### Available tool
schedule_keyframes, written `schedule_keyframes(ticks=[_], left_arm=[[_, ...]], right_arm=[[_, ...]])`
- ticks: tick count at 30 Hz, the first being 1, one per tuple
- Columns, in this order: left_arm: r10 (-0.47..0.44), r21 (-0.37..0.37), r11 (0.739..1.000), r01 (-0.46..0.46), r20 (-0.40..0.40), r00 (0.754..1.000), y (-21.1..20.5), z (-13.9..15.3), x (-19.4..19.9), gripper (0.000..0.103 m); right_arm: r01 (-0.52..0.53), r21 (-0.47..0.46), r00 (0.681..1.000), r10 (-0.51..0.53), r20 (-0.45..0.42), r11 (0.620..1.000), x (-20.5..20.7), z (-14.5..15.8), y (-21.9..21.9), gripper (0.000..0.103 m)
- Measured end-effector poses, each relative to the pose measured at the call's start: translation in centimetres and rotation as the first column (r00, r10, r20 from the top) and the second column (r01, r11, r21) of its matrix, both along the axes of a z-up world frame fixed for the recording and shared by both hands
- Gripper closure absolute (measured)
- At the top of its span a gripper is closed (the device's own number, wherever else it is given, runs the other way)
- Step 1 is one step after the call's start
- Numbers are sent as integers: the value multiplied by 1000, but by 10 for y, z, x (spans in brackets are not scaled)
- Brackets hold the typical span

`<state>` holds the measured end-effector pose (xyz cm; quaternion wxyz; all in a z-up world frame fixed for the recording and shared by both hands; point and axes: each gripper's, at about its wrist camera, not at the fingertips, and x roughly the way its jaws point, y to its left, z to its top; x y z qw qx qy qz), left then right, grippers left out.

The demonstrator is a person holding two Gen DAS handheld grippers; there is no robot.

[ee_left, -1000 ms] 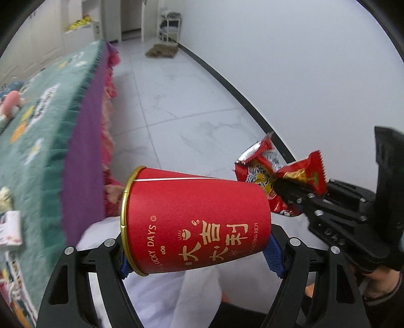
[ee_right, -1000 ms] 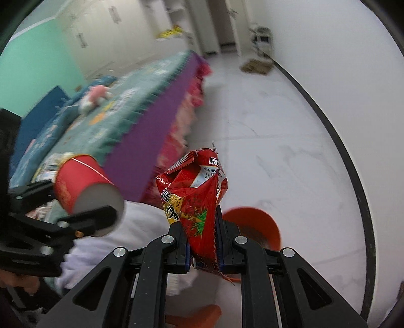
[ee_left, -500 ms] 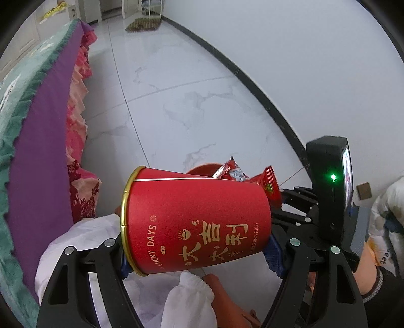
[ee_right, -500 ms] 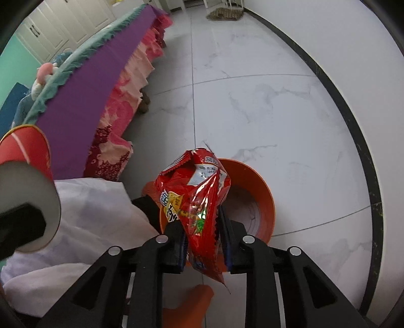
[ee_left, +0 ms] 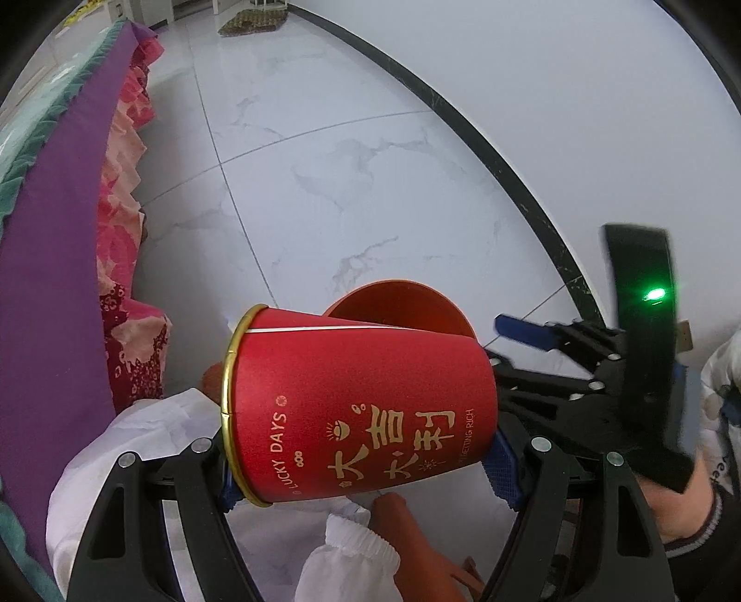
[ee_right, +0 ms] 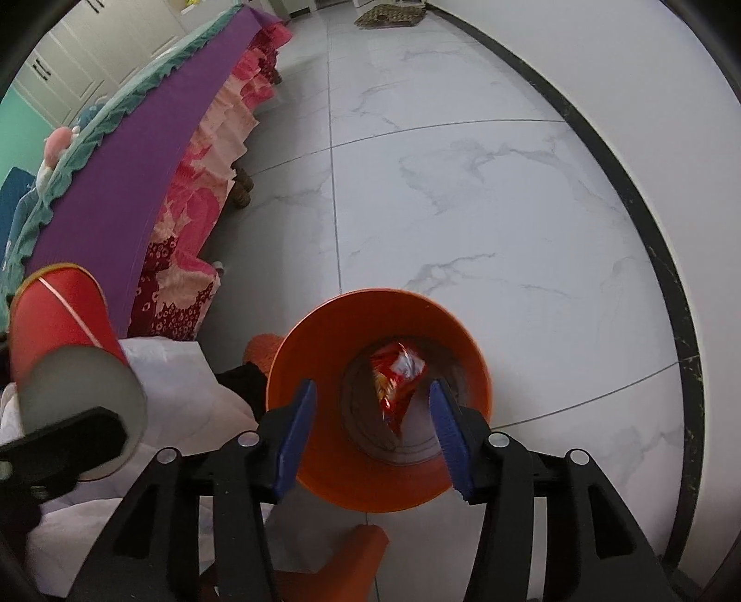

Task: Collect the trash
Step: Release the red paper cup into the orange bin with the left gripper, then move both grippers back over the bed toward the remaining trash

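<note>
My left gripper (ee_left: 366, 467) is shut on a red paper cup (ee_left: 356, 407) with gold lettering, held sideways above the floor; the cup also shows in the right wrist view (ee_right: 65, 342). My right gripper (ee_right: 373, 433) is open and empty, right over an orange trash bin (ee_right: 324, 477). A red snack wrapper (ee_right: 396, 377) is inside the bin, below the blue pads (ee_right: 296, 426). In the left wrist view the bin's rim (ee_left: 403, 308) shows behind the cup, and the right gripper (ee_left: 532, 342) sits to its right.
A bed with a purple and teal cover (ee_right: 153, 153) and a pink floral skirt (ee_right: 194, 241) runs along the left. White marble floor (ee_right: 463, 185) spreads ahead, with a white wall and black baseboard (ee_right: 648, 222) on the right. A brown mat (ee_right: 389, 14) lies far off.
My right gripper has opened and let go of the snack wrapper, which has dropped into the orange bin. Both grippers have moved closer over the bin. The left still holds the cup.
</note>
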<state>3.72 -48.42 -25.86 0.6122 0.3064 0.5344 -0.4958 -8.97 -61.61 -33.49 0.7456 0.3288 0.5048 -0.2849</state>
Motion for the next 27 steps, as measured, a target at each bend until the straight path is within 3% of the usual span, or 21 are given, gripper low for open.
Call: schedule_keyframes(ticks=[10, 16, 19, 27], left_arm=[[-70, -5, 998, 70, -16, 997, -27, -11, -18, 24], [-92, 7, 996, 92, -4, 996, -31, -12, -22, 23], [-85, 11, 996, 85, 22, 996, -30, -11, -21, 15], [-72, -1, 997, 72, 23, 997, -28, -5, -18, 15]], right_arm=[[82, -112, 997, -83, -1, 990, -35, 35, -20, 51], [98, -115, 995, -98, 9, 989, -40, 40, -23, 51], [92, -120, 996, -92, 12, 988, -38, 43, -21, 51], [87, -135, 996, -84, 23, 987, -38, 55, -20, 51]])
